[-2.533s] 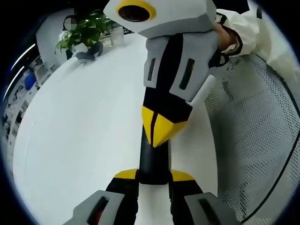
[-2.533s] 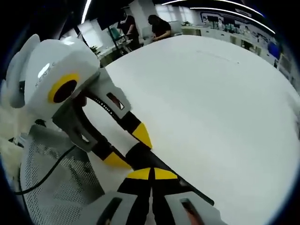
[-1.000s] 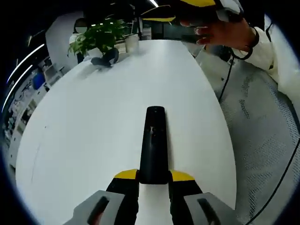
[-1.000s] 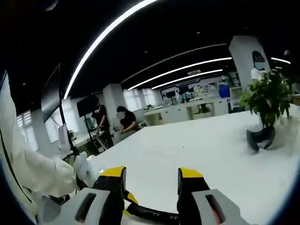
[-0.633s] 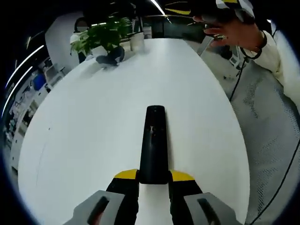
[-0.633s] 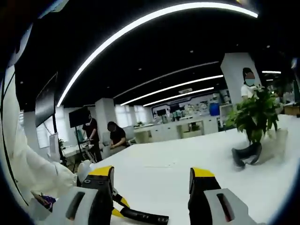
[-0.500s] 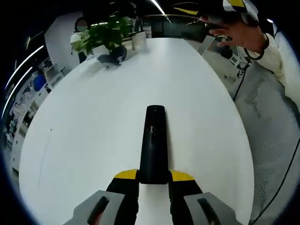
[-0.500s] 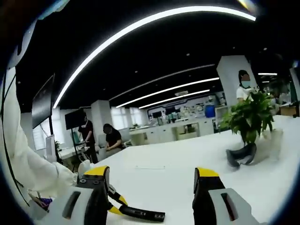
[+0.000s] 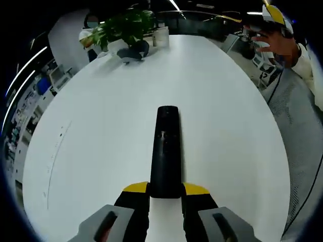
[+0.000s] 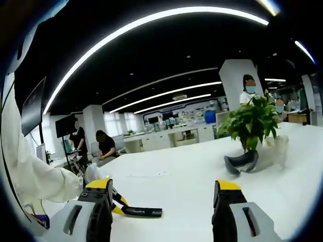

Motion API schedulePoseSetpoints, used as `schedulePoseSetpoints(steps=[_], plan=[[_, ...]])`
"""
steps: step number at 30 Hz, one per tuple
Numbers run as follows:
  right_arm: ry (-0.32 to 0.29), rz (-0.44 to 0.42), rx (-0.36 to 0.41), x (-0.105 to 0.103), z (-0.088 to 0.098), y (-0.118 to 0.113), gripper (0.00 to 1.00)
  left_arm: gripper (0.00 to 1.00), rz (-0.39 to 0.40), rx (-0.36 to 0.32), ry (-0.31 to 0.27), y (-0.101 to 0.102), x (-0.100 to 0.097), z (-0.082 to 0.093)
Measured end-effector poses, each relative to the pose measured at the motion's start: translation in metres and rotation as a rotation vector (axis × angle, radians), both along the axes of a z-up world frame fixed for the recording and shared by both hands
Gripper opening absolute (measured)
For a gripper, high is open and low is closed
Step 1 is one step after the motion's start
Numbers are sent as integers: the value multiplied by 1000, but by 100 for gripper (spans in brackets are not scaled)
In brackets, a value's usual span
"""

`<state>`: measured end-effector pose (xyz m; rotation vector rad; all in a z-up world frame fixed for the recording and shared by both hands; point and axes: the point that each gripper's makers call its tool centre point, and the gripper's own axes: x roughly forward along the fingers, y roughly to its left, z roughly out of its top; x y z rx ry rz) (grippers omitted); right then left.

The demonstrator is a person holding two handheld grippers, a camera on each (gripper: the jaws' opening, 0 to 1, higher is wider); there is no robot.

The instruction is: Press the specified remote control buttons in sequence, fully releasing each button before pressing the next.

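A long black remote control (image 9: 165, 151) lies lengthwise over the white table (image 9: 101, 141), its near end clamped between the yellow-tipped jaws of my left gripper (image 9: 165, 190). From the right gripper view the same remote (image 10: 137, 212) appears low at the left, sticking out of the left gripper's yellow tips (image 10: 118, 202). My right gripper (image 10: 164, 199) is held up off the table, jaws spread wide, with nothing between them. It is also at the far right edge of the table (image 9: 272, 14), in a person's hand (image 9: 276, 44).
A potted plant (image 9: 126, 24), a dark curved object (image 9: 134, 50) and a white cup (image 9: 161, 35) stand at the table's far end. A mesh chair (image 9: 305, 151) stands at the right. People (image 10: 105, 145) work at desks far behind. A white sleeve (image 10: 30, 174) is at left.
The right gripper, shut with its tip down on the remote 2.5 s ago, has lifted away and its jaws have spread wider. The left gripper keeps its hold on the remote.
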<state>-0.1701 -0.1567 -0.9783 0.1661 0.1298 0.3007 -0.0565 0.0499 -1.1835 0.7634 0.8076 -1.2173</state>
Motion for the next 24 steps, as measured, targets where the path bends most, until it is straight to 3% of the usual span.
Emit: schedulePoseSetpoints(steps=[24], plan=[[38,-84,-16,-1,-6,-26,85,22,-32,117,-51,16,81,-4]])
